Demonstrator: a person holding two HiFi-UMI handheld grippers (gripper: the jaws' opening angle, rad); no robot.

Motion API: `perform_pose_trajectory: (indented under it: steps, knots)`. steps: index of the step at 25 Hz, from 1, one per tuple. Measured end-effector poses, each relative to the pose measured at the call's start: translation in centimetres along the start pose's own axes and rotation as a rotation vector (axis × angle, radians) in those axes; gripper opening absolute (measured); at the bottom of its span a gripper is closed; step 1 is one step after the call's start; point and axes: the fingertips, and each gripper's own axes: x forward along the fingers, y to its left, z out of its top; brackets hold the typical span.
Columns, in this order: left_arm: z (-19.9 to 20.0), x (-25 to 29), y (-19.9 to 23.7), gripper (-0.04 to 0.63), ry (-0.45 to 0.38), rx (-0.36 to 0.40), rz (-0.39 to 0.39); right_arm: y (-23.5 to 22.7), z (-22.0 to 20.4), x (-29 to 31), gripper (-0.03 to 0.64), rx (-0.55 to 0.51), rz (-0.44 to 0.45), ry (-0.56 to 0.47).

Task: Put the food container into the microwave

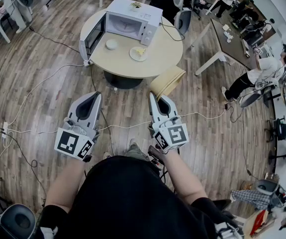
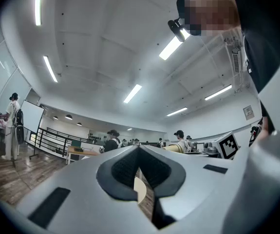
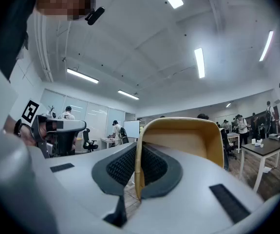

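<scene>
No legible text, labels or numbers

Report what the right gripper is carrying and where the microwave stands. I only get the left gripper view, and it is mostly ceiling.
Observer: The right gripper has its jaws shut on the wall of a tan container.
Operator: Now place the microwave for me.
Observer: The microwave sits on a round table ahead of the person, well apart from both grippers.
Operator: Give me the state of its door.
Observer: The door is open, swung out to the left side of the head view.
</scene>
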Motion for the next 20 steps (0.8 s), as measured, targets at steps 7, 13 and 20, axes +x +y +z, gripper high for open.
perform_pose_trajectory:
  steps: [7,13,20]
  knots:
    - [-0.1,-1.3,0.5,0.018,-0.004,-0.019,0.032,0.4,0.0,-0.8,0.023,-0.002,-0.018,0.008]
    - [-0.4,-2.0,0.9,0.018,0.001,-0.029,0.046,-0.1,-0.6,-1.3,0.023,0.025,-0.043,0.021]
    - [-0.6,-2.3,1.6,0.018,0.001,-0.046,0.041,1.3,0.1,-1.0,0.028,0.001,-0.005,-0.011]
